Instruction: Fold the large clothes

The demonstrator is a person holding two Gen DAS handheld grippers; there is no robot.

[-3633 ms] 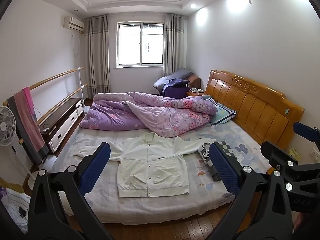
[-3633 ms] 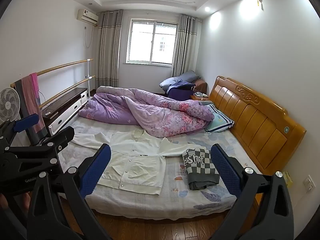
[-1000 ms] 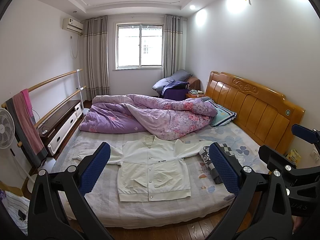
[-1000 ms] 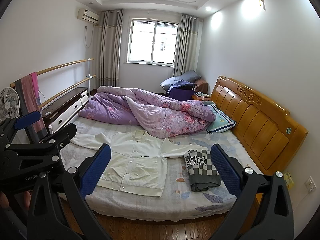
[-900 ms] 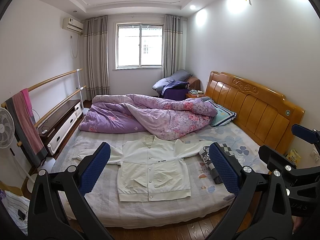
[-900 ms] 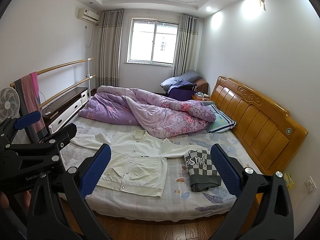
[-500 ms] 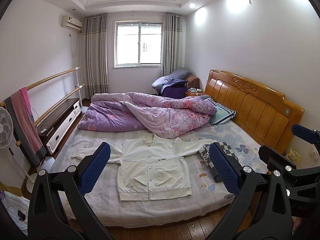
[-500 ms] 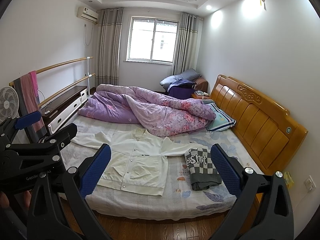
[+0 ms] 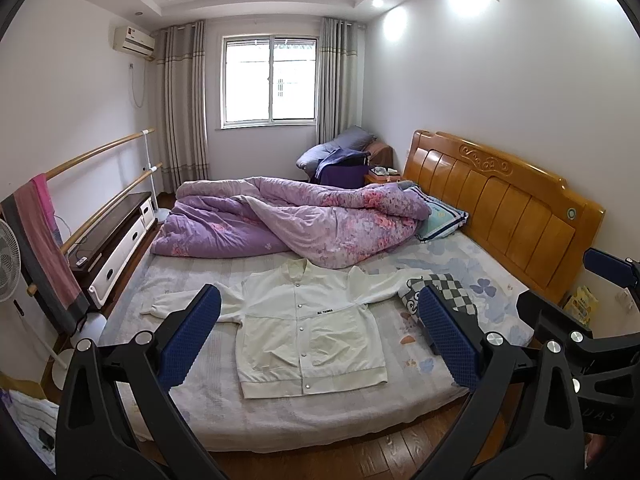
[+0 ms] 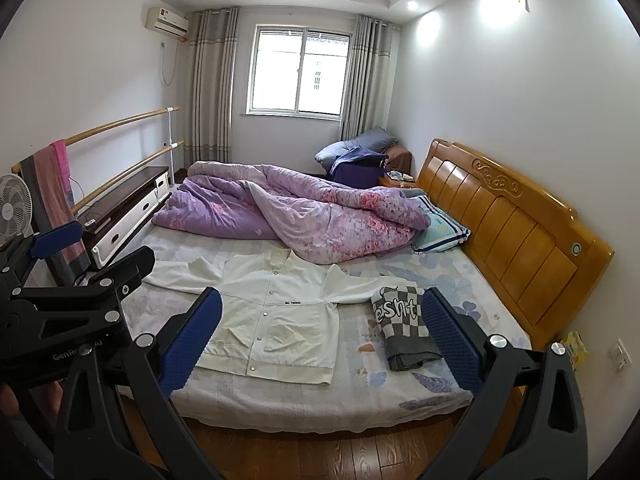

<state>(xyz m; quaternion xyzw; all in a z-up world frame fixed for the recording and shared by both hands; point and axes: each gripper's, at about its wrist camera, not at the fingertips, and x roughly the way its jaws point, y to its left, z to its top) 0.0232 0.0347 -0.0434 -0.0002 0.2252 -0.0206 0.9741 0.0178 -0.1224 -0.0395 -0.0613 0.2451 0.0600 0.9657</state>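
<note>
A white snap-button jacket (image 9: 308,336) lies flat and face up on the bed (image 9: 280,420), sleeves spread to both sides; it also shows in the right wrist view (image 10: 276,316). My left gripper (image 9: 320,336) is open and empty, held in the air in front of the bed's near edge. My right gripper (image 10: 320,336) is open and empty too, beside the left one, which shows at the left of its view (image 10: 80,292). Both are well short of the jacket.
A folded grey checked garment (image 10: 404,324) lies right of the jacket, over its sleeve end. A rumpled purple quilt (image 9: 288,220) fills the bed's far half. The wooden headboard (image 9: 500,208) is on the right. A low cabinet (image 9: 112,248), towel rail and fan (image 9: 6,268) stand left.
Both grippers have drifted slightly, so the room sits a little differently in each view. The jacket and the folded garment have not moved. Both grippers stay open.
</note>
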